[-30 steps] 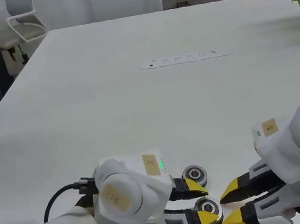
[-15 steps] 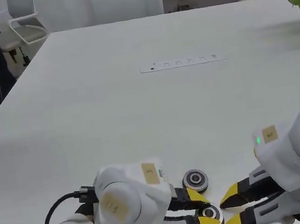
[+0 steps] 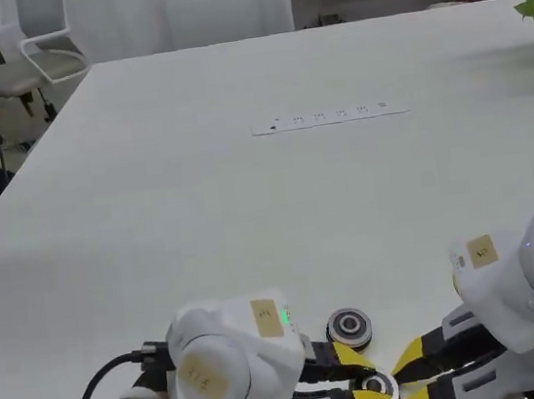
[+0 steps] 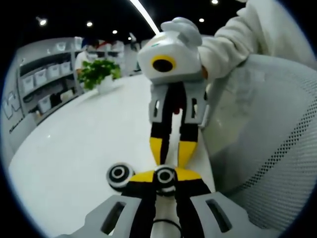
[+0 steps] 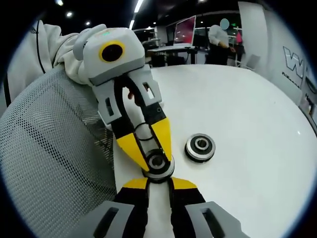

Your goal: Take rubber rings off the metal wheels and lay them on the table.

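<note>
In the head view the wheel [image 3: 377, 384] is sitting on the table [image 3: 198, 199] at the very bottom of the picture, and yellow tips are covering half of it. The left gripper [image 3: 363, 380] is reaching it from the left, with one jaw pressing on each side, so its jaws are clamping the wheel. The right gripper [image 3: 409, 380] is pointing at the wheel from the right with its jaws apart. The picture's edge is cutting off the lower jaw of each gripper. The free wheel [image 3: 349, 326] is lying flat just beyond the wheel, apart from it. Far beyond the wheel a power strip [image 3: 328, 116] is lying, and wide bare table is stretching between them.

In the left gripper view the wheel is standing between this gripper's two tips. The right gripper's tips are ending just at the wheel's far rim with a narrow gap between them. I cannot tell whether they are touching it. The table edge is running close to the right of the wheel, and a mesh chair [image 4: 257, 129] and a sleeve [image 4: 237, 29] are showing past it. Open table is lying to the left of the wheel, up to a plant [image 4: 99, 72].

In the right gripper view this gripper's own tips are sitting apart, just under the wheel. The dark ring [image 5: 188, 150] is showing on the free wheel, right of the wheel. On the clamped wheel it is hard to make out under the jaws.
</note>
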Action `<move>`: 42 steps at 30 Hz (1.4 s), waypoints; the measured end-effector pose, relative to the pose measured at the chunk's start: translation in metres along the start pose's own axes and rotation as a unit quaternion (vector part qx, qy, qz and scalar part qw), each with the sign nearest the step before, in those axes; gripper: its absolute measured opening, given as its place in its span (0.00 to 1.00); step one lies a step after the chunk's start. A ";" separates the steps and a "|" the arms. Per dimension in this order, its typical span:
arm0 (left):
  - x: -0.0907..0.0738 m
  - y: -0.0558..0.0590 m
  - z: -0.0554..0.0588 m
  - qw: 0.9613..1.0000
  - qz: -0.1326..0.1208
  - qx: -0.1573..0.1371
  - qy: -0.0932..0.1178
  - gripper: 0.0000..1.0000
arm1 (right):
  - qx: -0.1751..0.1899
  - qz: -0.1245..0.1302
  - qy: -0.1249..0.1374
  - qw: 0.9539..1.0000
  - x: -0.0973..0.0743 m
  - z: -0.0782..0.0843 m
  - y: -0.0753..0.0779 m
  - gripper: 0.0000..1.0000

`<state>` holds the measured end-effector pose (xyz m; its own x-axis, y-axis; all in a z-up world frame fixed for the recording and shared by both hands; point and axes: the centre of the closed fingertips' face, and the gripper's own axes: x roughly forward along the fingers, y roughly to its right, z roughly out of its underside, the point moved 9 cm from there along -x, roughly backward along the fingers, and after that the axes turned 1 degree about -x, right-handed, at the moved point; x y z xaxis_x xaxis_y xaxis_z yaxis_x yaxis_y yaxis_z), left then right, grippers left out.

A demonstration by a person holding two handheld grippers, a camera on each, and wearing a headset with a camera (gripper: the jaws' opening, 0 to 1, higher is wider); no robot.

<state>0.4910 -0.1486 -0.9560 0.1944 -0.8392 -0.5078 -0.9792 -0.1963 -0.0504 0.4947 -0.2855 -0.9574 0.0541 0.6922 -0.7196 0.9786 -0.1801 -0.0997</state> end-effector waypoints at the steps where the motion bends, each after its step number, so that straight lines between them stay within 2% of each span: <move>1: 0.000 0.000 0.000 1.000 0.000 0.000 0.000 0.14 | -0.003 0.000 -0.001 1.000 0.000 0.000 0.000 0.09; 3: -0.001 0.000 0.001 1.000 -0.001 -0.001 0.000 0.14 | -0.010 0.001 -0.003 1.000 -0.001 0.001 0.001 0.03; 8: -0.001 0.000 0.000 1.000 -0.001 -0.002 0.001 0.14 | -0.006 0.010 -0.002 1.000 -0.001 0.000 0.003 0.00; 16: -0.002 0.000 0.000 1.000 0.004 0.000 -0.001 0.14 | 0.050 0.006 -0.003 0.999 -0.001 0.000 0.006 0.00; 21: -0.002 -0.001 0.000 1.000 0.009 0.003 -0.005 0.14 | 0.079 -0.005 0.008 0.997 -0.004 0.001 0.010 0.00; 26: -0.003 -0.002 0.000 1.000 0.012 0.004 -0.006 0.14 | 0.120 -0.015 0.025 0.992 -0.008 0.002 0.013 0.00; 31: -0.003 -0.002 0.000 1.000 0.015 0.008 -0.005 0.15 | 0.134 -0.032 0.035 0.990 -0.007 0.004 0.016 0.00; 32: -0.003 -0.002 0.000 1.000 0.015 0.009 -0.004 0.15 | 0.139 -0.036 0.039 0.989 -0.008 0.004 0.016 0.00; 33: -0.003 -0.002 0.000 1.000 0.015 0.010 -0.004 0.15 | 0.168 -0.046 0.056 0.983 -0.007 0.004 0.016 0.00; 35: -0.003 -0.002 0.001 1.000 0.016 0.010 -0.004 0.15 | 0.199 -0.056 0.068 0.976 -0.008 0.005 0.018 0.00; 36: -0.003 -0.002 0.001 1.000 0.015 0.011 -0.004 0.14 | 0.204 -0.058 0.072 0.974 -0.008 0.006 0.019 0.00; 38: -0.003 -0.002 0.001 1.000 0.014 0.013 -0.004 0.14 | 0.229 -0.068 0.088 0.967 -0.009 0.006 0.021 0.00; 42: -0.003 -0.003 0.001 1.000 0.015 0.012 -0.003 0.14 | 0.242 -0.075 0.100 0.962 -0.009 0.009 0.019 0.00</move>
<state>0.4929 -0.1452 -0.9549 0.1650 -0.8413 -0.5148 -0.9857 -0.1587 -0.0567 0.5114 -0.3015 -0.9589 0.0033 0.8475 -0.5308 0.7741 -0.3382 -0.5352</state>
